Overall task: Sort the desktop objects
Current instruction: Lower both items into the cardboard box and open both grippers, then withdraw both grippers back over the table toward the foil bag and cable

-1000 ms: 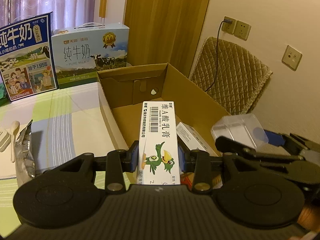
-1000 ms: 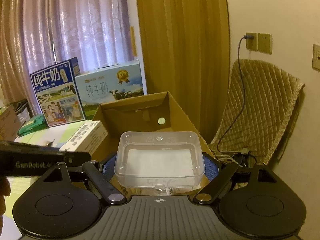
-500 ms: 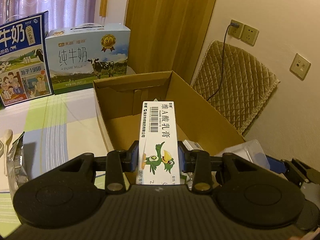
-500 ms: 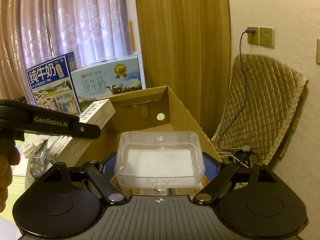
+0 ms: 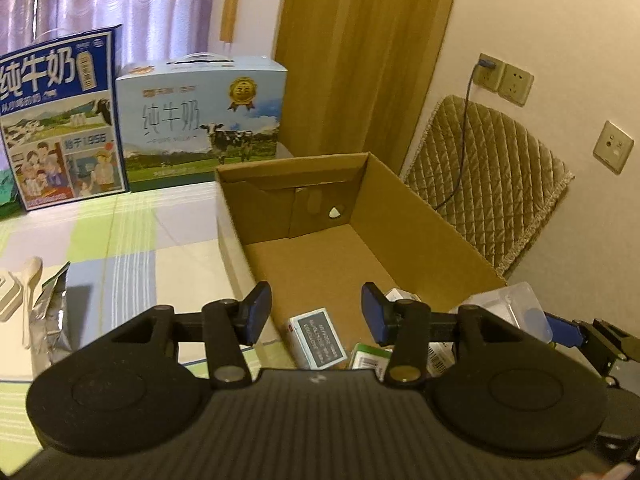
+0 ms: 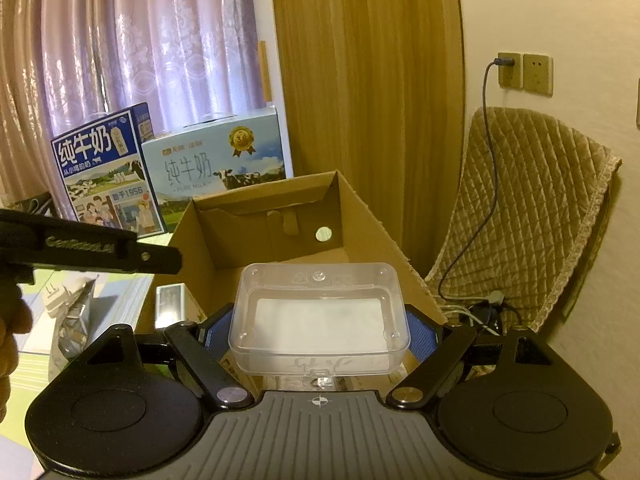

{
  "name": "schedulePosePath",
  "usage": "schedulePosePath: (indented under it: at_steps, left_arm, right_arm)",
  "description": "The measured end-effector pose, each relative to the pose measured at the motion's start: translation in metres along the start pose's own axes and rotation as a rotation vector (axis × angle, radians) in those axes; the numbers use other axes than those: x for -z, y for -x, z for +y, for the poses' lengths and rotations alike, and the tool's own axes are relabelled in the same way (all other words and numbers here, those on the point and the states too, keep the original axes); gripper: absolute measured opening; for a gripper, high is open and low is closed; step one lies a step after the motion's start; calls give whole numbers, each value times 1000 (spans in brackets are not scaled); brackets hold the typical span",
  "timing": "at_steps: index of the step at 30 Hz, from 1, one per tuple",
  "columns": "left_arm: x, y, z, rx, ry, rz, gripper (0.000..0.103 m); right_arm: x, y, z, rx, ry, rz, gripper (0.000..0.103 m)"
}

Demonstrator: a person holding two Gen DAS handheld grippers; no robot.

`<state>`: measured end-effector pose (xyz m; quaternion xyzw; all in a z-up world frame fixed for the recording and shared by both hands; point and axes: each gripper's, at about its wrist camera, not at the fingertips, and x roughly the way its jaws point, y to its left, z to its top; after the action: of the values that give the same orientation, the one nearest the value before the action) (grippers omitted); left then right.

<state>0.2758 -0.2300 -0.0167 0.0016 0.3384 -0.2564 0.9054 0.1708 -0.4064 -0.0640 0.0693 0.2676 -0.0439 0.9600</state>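
Clear plastic case (image 6: 319,318) sits clamped between the blue pads (image 6: 425,334) of the right gripper (image 6: 320,336), held level above the near end of the open cardboard box (image 6: 360,216); a white sheet shows through its lid. Small cartons lie on the box floor at that near end: a grey-faced carton (image 5: 318,336) directly below the gap of the left gripper (image 5: 316,312), a green-edged one (image 5: 370,356) beside it and a white one (image 5: 400,294) just behind the right-hand pad. The left gripper stands wide and empty over the box's near left corner. From the left wrist, the case and the right gripper's blue tip appear at the box's near right corner. Left of the box, on the checked tablecloth (image 5: 120,248), rest a foil pouch (image 5: 52,312) and a pale spoon (image 5: 30,280). Two milk cartons (image 5: 204,120) stand behind, before the curtains.
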Motion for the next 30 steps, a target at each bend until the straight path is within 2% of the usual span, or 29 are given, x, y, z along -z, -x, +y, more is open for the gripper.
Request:
schedulePosePath:
  at_steps: [6,12,30]
  left_arm:
    - [7,12,12,-14,15,-8,44]
    - [16,20,25,-31,30,-1,44]
    - [33,61,46,-58,52,-15,51]
  right_arm:
    - [-2,-3,7,-22,19,-26,83]
    - [2,-3,10,-16,21,-6,88]
    - [0,25,43,-23,77,-7,96]
